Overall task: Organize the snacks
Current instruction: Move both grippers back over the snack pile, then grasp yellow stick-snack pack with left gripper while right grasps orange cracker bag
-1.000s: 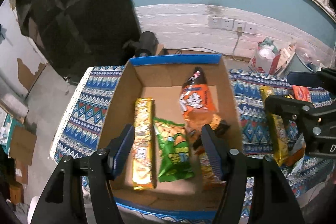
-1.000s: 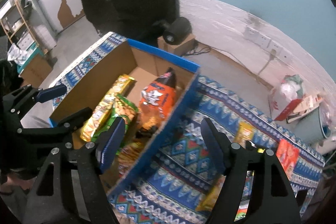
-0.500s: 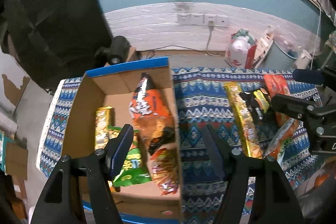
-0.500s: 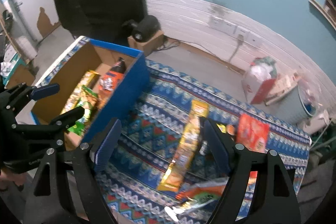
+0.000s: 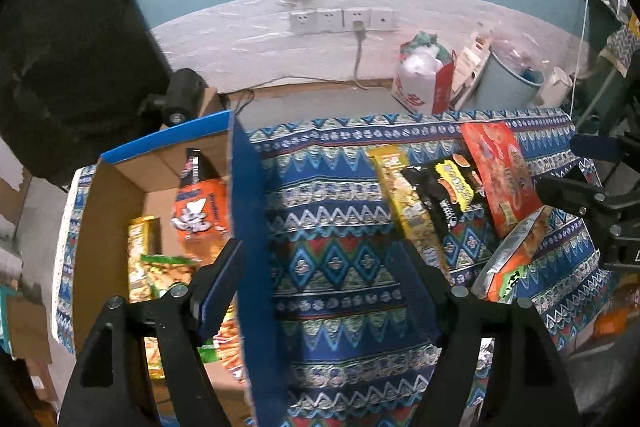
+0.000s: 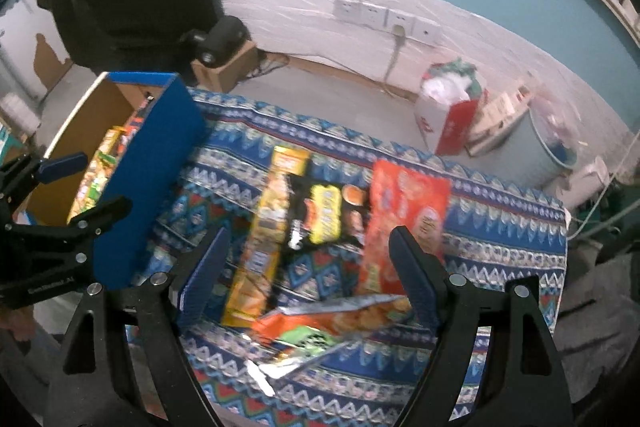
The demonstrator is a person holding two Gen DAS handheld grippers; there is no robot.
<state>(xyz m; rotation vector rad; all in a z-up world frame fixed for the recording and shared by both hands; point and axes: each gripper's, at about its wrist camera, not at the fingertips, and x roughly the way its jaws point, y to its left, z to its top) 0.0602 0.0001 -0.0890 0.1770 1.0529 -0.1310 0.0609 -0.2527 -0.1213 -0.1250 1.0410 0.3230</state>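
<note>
Your left gripper (image 5: 320,259) has just been opening, empty, over the cloth (image 5: 336,275) mid-frame; your right gripper (image 6: 308,247) is spread, empty, above the snacks (image 6: 320,215) at centre.

Worktop (image 6: 500,227) covered in woven patterned cloth, matt. Box (image 5: 116,211): raw brown cardboard inside, smooth blue printed paper skin outside (image 6: 148,187). Snack packs are glossy plastic film: long yellow pack (image 6: 272,227), black-yellow pack (image 6: 324,215), orange-red pack (image 6: 404,219); torn orange pack (image 6: 340,319) shows shiny silver foil lining. Left hand-held gripper (image 5: 320,275) and right hand-held gripper (image 6: 308,267): matt black plastic fingers, bright metal screws, blue ribbed pads (image 6: 204,275).
</note>
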